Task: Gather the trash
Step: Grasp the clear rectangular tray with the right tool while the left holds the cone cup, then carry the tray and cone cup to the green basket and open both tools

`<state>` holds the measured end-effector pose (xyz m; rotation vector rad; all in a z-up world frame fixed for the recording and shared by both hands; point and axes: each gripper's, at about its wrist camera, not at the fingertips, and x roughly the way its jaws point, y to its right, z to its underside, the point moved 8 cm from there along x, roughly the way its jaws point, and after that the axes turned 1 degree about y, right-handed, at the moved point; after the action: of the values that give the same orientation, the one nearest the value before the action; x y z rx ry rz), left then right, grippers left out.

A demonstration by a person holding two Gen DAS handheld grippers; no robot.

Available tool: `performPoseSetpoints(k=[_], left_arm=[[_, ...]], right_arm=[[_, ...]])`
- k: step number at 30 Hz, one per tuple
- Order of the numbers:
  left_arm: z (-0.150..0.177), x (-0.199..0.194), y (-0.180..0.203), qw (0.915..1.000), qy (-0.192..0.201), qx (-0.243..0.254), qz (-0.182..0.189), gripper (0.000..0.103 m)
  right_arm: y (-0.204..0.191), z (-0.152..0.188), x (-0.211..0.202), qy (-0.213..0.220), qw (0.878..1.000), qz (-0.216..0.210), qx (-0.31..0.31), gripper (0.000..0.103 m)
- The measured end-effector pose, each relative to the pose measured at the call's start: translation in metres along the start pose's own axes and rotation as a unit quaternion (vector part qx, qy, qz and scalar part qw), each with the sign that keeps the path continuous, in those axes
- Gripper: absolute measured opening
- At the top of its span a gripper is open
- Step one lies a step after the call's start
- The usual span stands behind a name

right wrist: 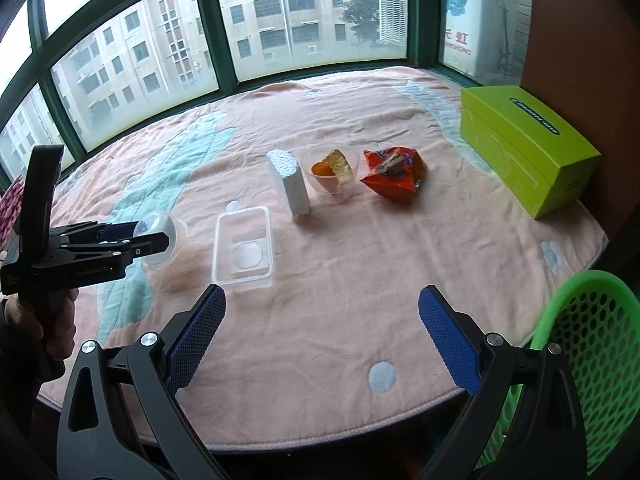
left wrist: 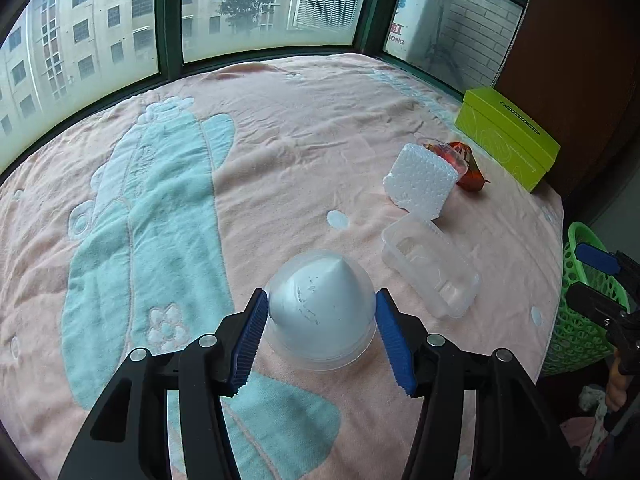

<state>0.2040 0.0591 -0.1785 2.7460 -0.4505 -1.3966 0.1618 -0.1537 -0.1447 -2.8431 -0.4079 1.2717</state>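
Between the left gripper's jaws, a clear domed cup.

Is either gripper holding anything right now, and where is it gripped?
The left gripper brackets the clear plastic dome cup at its sides; firm contact cannot be told. The right gripper is open, holding nothing.

The left wrist camera looks steeply down, close over a domed plastic lid. The right wrist camera sits farther back at the blanket's edge — both share the clear tray, at two o'clock and eleven.
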Motion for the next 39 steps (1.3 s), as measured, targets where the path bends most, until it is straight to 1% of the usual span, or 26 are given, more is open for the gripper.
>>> performPoseSetpoints(k=[5,11,18,22,27,29,32,34,39], left_arm=[[-0.004,-0.021,-0.015,0.9998,0.016,-0.011,-0.009,0.054],[-0.005,-0.036,-0.029,0.9993,0.024,-0.023,-0.018,0.054],[-0.004,-0.044,-0.038,0.9987,0.030,-0.037,-0.019,0.054],[-0.002,-0.045,-0.038,0.9986,0.029,-0.040,-0.018,0.054],[-0.002,-0.045,-0.037,0.9986,0.028,-0.041,-0.017,0.054],[-0.002,-0.045,-0.036,0.9986,0.028,-0.042,-0.016,0.054],[-0.002,-0.044,-0.034,0.9986,0.027,-0.044,-0.014,0.054],[-0.002,-0.044,-0.032,0.9986,0.027,-0.044,-0.014,0.054],[-0.003,-0.046,-0.026,0.9986,0.030,-0.042,-0.012,0.054]], right_arm=[[-0.027,-0.008,0.024,-0.006,0.999,-0.021,-0.030,0.096],[-0.045,-0.015,0.053,-0.019,0.998,-0.041,-0.045,0.096],[-0.056,-0.018,0.090,-0.038,0.997,-0.045,-0.057,0.096],[-0.055,-0.018,0.107,-0.049,0.996,-0.039,-0.059,0.094],[-0.053,-0.016,0.119,-0.062,0.996,-0.039,-0.056,0.087],[-0.053,-0.014,0.122,-0.070,0.995,-0.041,-0.056,0.077],[-0.053,-0.011,0.120,-0.070,0.995,-0.043,-0.056,0.065],[-0.054,-0.010,0.117,-0.070,0.995,-0.049,-0.054,0.060],[-0.052,-0.011,0.098,-0.055,0.996,-0.051,-0.052,0.060]])
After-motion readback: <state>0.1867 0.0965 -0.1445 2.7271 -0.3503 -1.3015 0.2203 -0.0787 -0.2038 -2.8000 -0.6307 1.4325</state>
